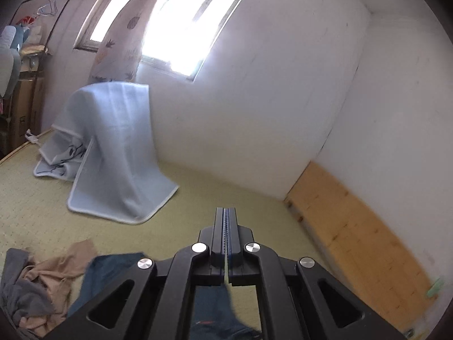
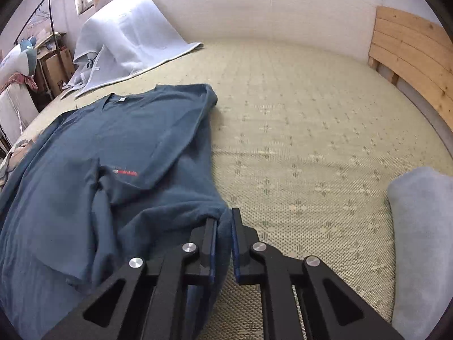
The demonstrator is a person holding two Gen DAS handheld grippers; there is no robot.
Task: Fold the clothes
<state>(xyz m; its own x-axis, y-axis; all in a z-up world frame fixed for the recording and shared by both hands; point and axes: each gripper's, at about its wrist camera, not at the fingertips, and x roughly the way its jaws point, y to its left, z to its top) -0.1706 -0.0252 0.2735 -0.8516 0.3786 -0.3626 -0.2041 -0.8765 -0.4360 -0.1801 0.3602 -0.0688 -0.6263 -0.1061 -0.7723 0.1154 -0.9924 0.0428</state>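
A teal-blue T-shirt with a small red chest print lies on the woven bed mat, collar toward the far left, one sleeve folded in over the chest. My right gripper is shut on the shirt's near right hem, with cloth bunched between its fingers. My left gripper is shut with its fingers pressed together and raised above the mat. Part of the teal shirt shows beneath the left gripper; I cannot tell whether any cloth is pinched in it.
A pale blue blanket is draped at the far left by the window. A heap of tan and grey clothes lies at the left. A wooden headboard stands at the right. A folded light blue cloth lies near right.
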